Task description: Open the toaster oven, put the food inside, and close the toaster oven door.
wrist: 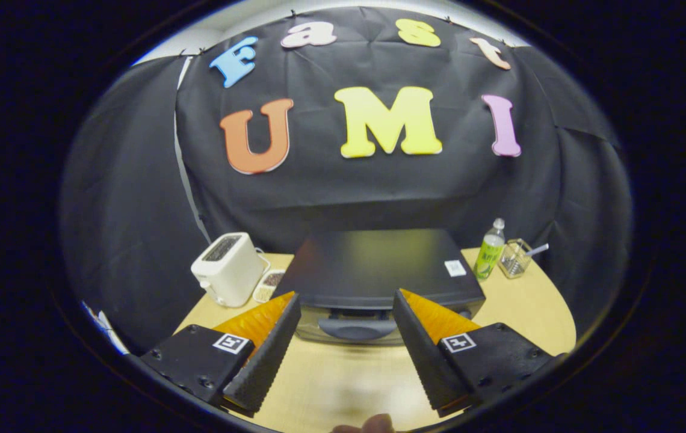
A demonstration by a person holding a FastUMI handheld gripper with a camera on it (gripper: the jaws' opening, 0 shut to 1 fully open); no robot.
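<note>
Nearest of all, a fingertip (373,424) showed at the table's near rim, just below the gripper (346,304). The gripper's 2 fingers (265,355) stood spread wide and released, holding nothing, with bare light wooden table (343,379) between them.

Just ahead of the fingers, in the gap between their tips, sat the toaster oven (379,264), seen from above and in front. Its door was closed, and the wide dark handle (356,328) along the top of the glass door lay midway between the fingertips. No food could be made out on the table, so where it lay could not be told.

The oven looked heavy and rigid, unlikely to slide under a gentle pull. The handle appeared stiff and smooth, probably a bit slippery, so the ridged finger pads should close on its middle, above and below the bar, then swing the door down on its hinge. The glass called for no hard knocks.

Left of the oven stood a white toaster (227,269) with a small flat item just beside it. Beyond the oven's right corner were 1 green-labelled bottle (490,251) and a clear container (514,257).
</note>
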